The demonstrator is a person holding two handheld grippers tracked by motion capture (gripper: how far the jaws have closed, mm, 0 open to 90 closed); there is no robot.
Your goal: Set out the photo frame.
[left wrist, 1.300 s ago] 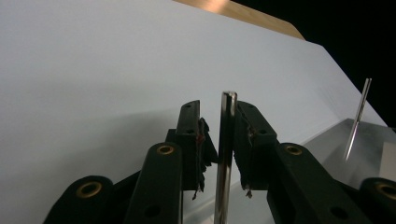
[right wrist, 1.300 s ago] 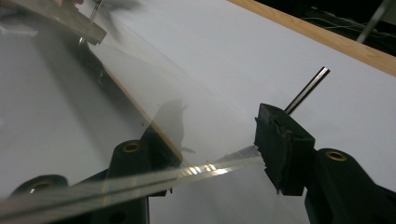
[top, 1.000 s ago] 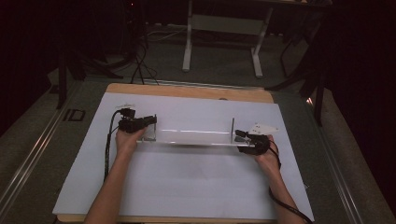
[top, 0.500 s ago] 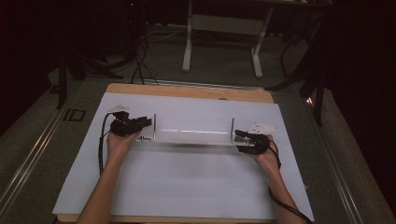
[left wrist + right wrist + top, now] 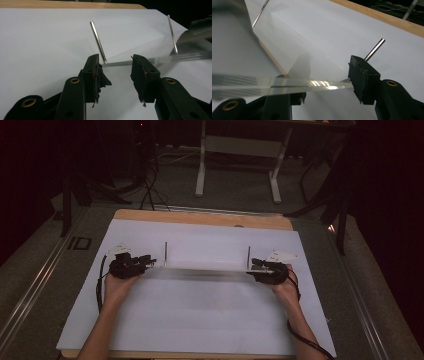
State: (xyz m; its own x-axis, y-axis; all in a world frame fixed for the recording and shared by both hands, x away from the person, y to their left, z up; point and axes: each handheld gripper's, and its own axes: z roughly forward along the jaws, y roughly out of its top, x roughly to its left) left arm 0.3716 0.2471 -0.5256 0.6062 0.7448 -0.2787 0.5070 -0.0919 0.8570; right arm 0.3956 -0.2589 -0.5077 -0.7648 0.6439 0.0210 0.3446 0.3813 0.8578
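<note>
A long clear strip (image 5: 205, 272) lies across the white sheet between two upright metal rods (image 5: 165, 254) (image 5: 248, 255). My left gripper (image 5: 150, 262) sits just left of the strip's left end, open and empty. In the left gripper view the jaws (image 5: 116, 72) stand apart, with the near rod (image 5: 98, 41) and the strip's end (image 5: 125, 63) just beyond them. My right gripper (image 5: 256, 265) is at the strip's right end. In the right gripper view (image 5: 328, 87) the jaws are spread wide. There the strip (image 5: 287, 85) crosses in front of one jaw and its end meets the other jaw's pad.
A white sheet (image 5: 200, 320) covers most of a wooden table (image 5: 200, 217). Table-frame legs (image 5: 201, 165) and cables stand on the dark floor beyond the far edge. A metal rail (image 5: 30, 290) runs along the left side.
My left gripper has let go of the strip's left end and drawn back to the left. The right gripper and the strip have stayed in place.
</note>
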